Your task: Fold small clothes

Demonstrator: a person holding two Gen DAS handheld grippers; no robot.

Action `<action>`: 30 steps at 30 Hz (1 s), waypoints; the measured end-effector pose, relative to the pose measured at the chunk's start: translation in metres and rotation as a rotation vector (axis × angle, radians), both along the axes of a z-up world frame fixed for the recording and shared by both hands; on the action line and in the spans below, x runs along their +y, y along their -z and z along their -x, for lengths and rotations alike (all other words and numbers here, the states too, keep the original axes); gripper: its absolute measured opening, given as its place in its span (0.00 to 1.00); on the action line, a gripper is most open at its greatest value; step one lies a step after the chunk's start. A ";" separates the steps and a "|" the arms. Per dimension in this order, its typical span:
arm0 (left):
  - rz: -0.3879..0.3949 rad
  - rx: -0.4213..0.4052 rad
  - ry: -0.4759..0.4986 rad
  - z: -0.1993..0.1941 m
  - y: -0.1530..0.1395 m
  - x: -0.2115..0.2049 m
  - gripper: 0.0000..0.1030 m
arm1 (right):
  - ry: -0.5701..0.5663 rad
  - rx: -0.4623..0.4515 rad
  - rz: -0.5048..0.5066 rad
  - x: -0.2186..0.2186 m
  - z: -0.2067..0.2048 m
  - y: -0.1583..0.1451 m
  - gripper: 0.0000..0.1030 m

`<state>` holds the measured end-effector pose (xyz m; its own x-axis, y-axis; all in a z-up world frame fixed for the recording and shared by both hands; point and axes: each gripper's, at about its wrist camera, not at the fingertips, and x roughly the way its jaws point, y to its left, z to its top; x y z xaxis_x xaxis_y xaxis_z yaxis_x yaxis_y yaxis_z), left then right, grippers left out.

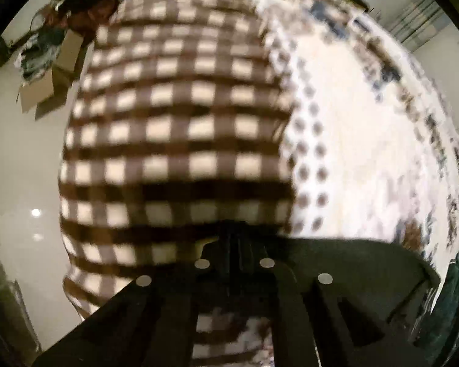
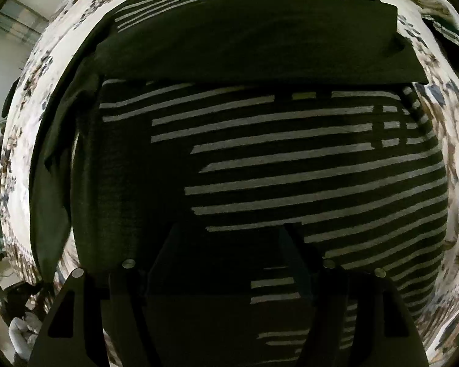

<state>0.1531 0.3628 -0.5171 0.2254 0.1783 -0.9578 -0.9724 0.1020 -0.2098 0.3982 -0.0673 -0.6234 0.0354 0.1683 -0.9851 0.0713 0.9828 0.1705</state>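
Checked cloth [image 1: 174, 128], brown and cream, spread flat over patterned sheet [image 1: 352, 153], filling most of left wrist view; slightly blurred. L gripper [image 1: 234, 229] pointing steeply down at cloth's near edge, jaws closed tight together; whether fabric pinched between tips, can't tell. Cardboard boxes [image 1: 46, 85] w/ a heap of clothes on pale floor [image 1: 21, 168] beyond the bed edge, upper left.

Striped garment [image 2: 290, 159], dark w/ thin white bars, lying on same sheet [image 2: 30, 116] in right wrist view, one plain dark flap folded across its far part. R gripper [image 2: 229, 244] aimed straight down over garment, jaws fairly wide, fingers [image 2: 293, 260] apart w/ striped fabric showing in the gap, nothing gripped.
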 end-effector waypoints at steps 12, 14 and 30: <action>-0.177 -0.171 0.254 -0.030 -0.100 -0.032 0.04 | 0.104 -0.088 0.118 -0.072 -0.028 -0.033 0.69; -0.054 -0.216 0.186 -0.010 -0.079 -0.032 0.17 | 0.108 -0.088 0.101 -0.080 -0.033 -0.036 0.69; -0.078 -0.124 -0.043 -0.019 -0.026 -0.059 0.04 | -0.005 -0.012 0.174 -0.044 -0.021 0.006 0.91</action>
